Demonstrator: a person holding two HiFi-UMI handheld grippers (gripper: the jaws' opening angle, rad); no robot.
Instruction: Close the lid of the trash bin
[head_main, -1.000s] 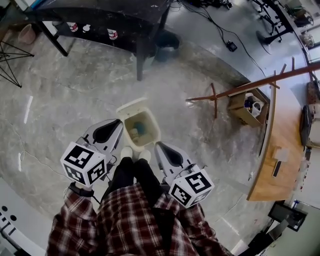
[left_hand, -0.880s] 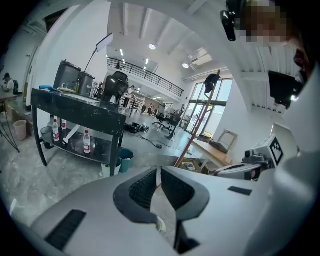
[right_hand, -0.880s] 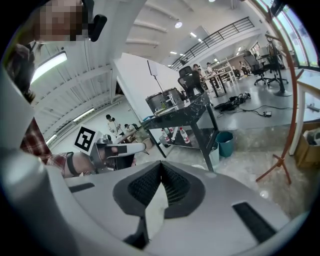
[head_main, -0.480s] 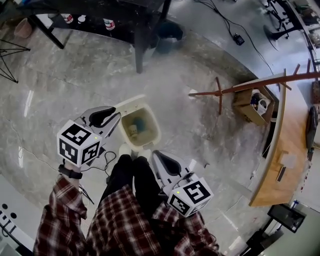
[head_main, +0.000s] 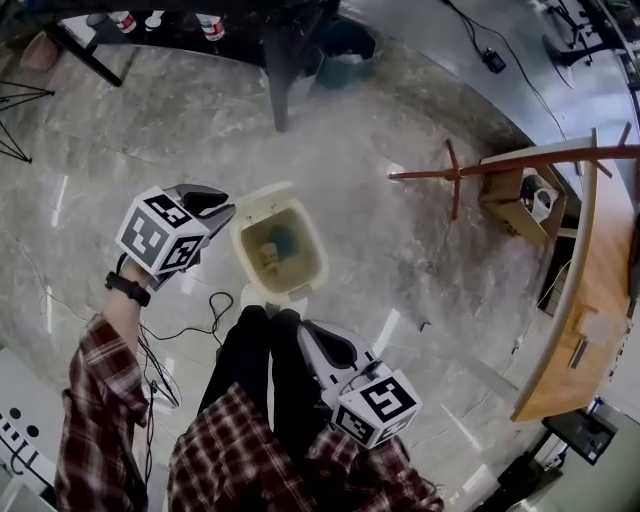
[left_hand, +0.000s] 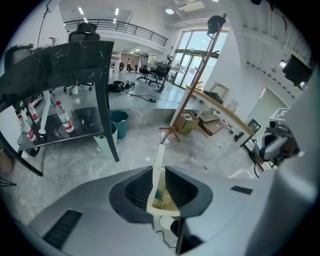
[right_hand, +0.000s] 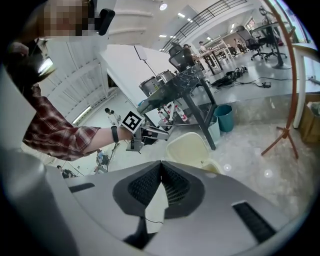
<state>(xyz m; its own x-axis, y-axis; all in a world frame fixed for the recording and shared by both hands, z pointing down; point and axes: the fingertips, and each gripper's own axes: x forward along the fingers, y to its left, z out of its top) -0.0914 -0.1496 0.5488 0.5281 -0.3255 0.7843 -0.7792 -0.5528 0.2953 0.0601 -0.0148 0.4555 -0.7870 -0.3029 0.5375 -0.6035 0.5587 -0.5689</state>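
Note:
The cream trash bin (head_main: 320, 266) stands open on the floor in front of the person's feet, with rubbish inside. Its lid (head_main: 262, 196) stands upright at the far side. My left gripper (head_main: 228, 210) is at the lid's left end. In the left gripper view the lid (left_hand: 159, 152) runs edge-on between the jaws, and the left gripper (left_hand: 157, 172) is shut on that edge. From the right gripper view I see the lid's (right_hand: 187, 147) pale face with the left gripper (right_hand: 166, 133) at its top. My right gripper (right_hand: 161, 176) is shut and empty, low beside the person's right leg (head_main: 303, 332).
A black table (head_main: 285, 40) with bottles on a low shelf and a teal bucket (head_main: 345, 48) stand beyond the bin. A wooden coat stand (head_main: 500, 165), a cardboard box (head_main: 522, 200) and a curved wooden counter (head_main: 585, 290) are on the right. A black cable (head_main: 190, 322) lies on the floor to the left.
My left gripper has moved forward and left, from beside the knees to the lid's left end. The right gripper has dropped back slightly toward the body.

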